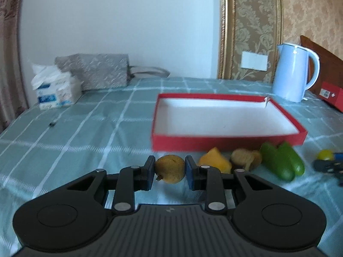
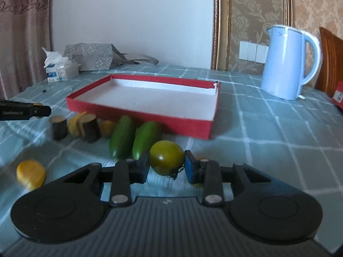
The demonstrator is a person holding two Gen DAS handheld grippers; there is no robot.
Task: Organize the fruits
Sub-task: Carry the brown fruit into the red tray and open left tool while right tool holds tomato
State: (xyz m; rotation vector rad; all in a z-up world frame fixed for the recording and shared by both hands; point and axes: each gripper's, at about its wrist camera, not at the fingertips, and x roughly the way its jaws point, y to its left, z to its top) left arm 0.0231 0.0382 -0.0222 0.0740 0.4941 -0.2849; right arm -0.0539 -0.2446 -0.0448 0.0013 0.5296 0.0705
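The shallow red cardboard tray with a white floor (image 2: 137, 115) is sitting empty at the far middle of the checked green desk (image 2: 268, 128), so sorting is only beginning. The left hand-held gripper (image 1: 170, 169) is pinching a small round brownish-yellow fruit (image 1: 170, 168); the right hand-held gripper (image 2: 167, 163) is pinching a round green tomato (image 2: 166, 157). Two green cucumbers (image 2: 133, 139) and yellow and brown pieces (image 2: 85, 126) are still lying just near the tray.

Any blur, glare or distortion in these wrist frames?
Left wrist: red box and cucumbers are motion-smeared, held brown fruit sharp; fisheye bends the curtain edge. Right wrist: cucumbers and kettle blurred, kettle rim glints, green tomato crisp. Soft, even light in both.
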